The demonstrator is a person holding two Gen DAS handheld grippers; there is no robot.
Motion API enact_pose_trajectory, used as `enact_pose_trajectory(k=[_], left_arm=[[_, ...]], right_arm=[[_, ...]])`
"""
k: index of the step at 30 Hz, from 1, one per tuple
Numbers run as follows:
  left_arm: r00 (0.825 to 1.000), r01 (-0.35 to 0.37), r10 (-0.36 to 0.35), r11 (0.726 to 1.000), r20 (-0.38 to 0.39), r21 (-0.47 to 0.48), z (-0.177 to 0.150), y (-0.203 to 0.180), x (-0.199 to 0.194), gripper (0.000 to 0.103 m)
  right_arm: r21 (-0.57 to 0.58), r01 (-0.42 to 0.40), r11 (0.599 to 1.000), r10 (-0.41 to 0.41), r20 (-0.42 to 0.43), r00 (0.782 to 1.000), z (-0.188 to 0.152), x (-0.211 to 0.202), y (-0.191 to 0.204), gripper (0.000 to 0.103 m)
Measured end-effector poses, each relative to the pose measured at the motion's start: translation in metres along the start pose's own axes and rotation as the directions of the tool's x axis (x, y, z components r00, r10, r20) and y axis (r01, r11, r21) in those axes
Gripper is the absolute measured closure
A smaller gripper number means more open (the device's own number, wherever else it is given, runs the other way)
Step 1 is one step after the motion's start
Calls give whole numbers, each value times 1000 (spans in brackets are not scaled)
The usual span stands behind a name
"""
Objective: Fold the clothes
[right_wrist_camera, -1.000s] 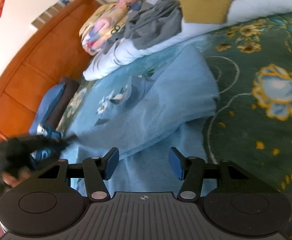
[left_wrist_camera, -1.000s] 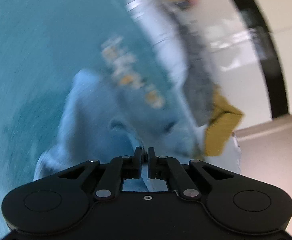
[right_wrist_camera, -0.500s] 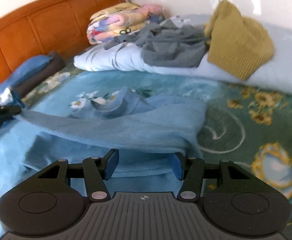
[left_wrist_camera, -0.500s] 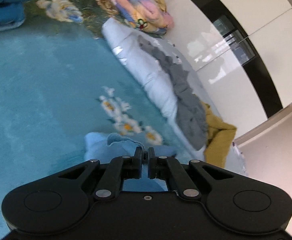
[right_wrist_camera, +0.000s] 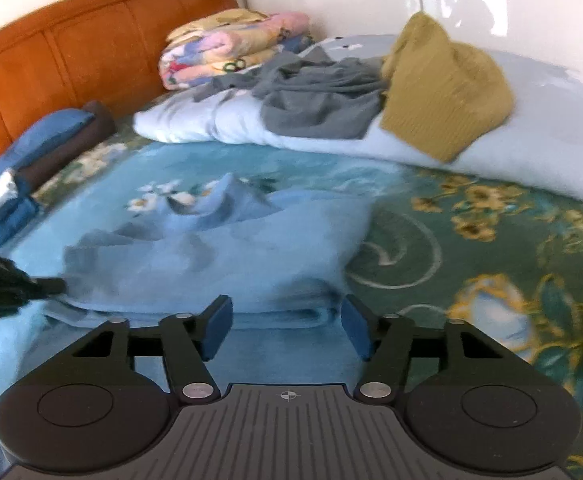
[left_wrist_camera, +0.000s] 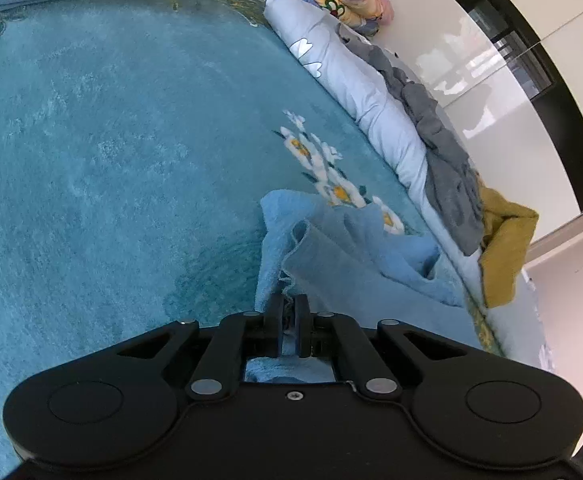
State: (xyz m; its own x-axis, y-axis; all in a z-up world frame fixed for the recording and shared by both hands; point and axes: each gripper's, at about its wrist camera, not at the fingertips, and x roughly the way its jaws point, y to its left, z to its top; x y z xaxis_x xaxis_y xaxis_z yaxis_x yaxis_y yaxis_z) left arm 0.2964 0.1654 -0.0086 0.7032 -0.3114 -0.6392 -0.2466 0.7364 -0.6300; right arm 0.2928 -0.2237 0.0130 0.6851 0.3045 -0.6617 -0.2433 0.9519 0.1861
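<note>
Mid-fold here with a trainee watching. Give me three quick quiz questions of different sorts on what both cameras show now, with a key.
1. True or false: the left gripper is shut on the light blue garment.
2. What lies nearest the yellow knit on the white duvet? A) grey garment B) floral blanket C) headboard
3. Fill in: the right gripper has just been opening and holds ____.

Key: 1 true. 2 A; they touch. 3 nothing; the folded edge lies beyond its pads.

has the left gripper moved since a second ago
Yes. In the right wrist view the left gripper, shut on the light blue garment, has sunk from level with the folded blue pile to below it.
</note>
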Motion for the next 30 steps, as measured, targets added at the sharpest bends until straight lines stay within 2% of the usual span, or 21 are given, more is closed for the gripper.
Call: enact_pose_trajectory(k=[4,6,9,14,16,19,20,22,30], left_arm=[[999,42,-42,999,-2,-28,-1,-2,-1,101],[998,55,-55,998,-4,-42,-2,-3,1,101],[998,54,-55,997,-6,-55,-2,-4,3,101],[999,40,-41,997,-6,-66,-3,-2,4,101],[1000,29,-29,997,-4,-74,-4,0,4,101],[1000,16,-16,997,5,-81,-4,3,3,101],[1000,12,-12,996,6,-84,-4,4,2,101],[1000,10,-10,996,8,-85,-4,5,2,101],[1000,-5,6,996,0,-90,-4,8,3,100]], right_arm=[[-54,55,997,-57,-28,998,-2,8,1,56],[-88,45,995,-50,-55,997,-4,13,5,68],[-204,90,975,-98,-28,995,-6,15,20,68],[-376,153,914,-160,13,987,-8,26,38,68],[-426,185,885,-198,14,980,-8,34,42,72],[-442,213,871,-226,24,974,-8,38,42,90],[-422,214,881,-227,19,974,-7,36,39,95],[-380,215,899,-230,8,973,-5,34,33,96],[-355,212,911,-237,-26,971,-6,39,28,96]])
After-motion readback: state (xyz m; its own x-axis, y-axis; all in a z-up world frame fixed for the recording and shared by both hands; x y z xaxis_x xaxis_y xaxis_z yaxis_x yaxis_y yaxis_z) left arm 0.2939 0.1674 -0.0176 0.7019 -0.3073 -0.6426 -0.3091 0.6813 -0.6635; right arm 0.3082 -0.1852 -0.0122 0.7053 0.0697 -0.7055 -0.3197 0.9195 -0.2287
